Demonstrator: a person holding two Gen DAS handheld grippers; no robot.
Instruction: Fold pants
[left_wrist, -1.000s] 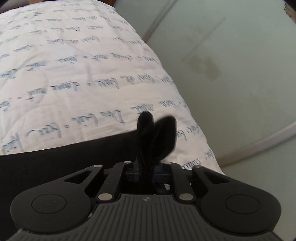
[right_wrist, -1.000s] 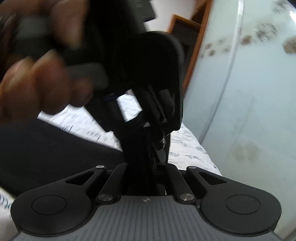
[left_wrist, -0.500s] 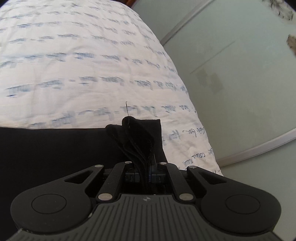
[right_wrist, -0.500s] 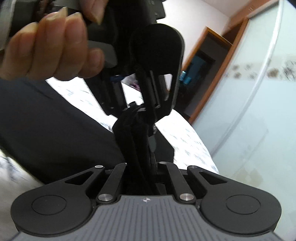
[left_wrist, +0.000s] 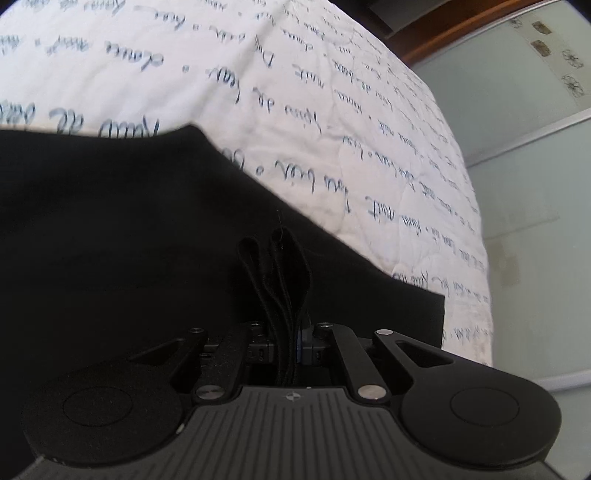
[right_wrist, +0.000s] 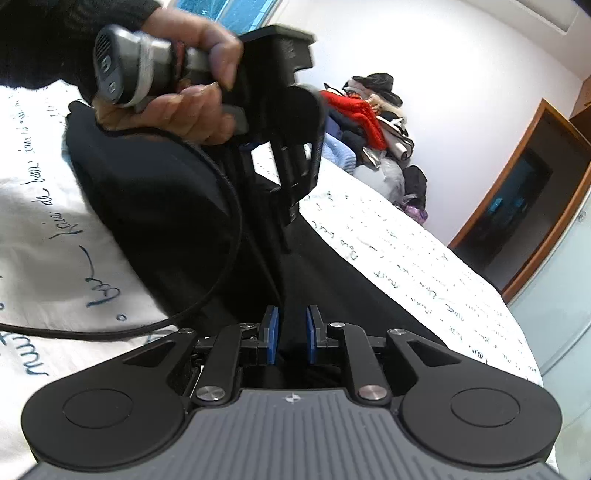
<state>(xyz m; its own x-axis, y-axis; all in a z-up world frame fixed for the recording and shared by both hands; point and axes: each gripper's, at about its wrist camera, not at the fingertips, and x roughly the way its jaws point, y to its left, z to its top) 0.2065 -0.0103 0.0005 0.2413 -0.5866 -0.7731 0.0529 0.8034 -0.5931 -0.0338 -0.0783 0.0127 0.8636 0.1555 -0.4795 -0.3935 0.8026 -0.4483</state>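
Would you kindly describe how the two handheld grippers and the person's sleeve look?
Both grippers are matte black with round lobes, silver pivot screws and a ribbed grey base. The right gripper has blue pads. The left gripper has a grey handle and trails a black cable. The sleeve is black.

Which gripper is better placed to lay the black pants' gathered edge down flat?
Probably the left gripper: its jaws grip the black fabric pants above the white script-printed bedspread. The right gripper is opening, pads clear of fabric.
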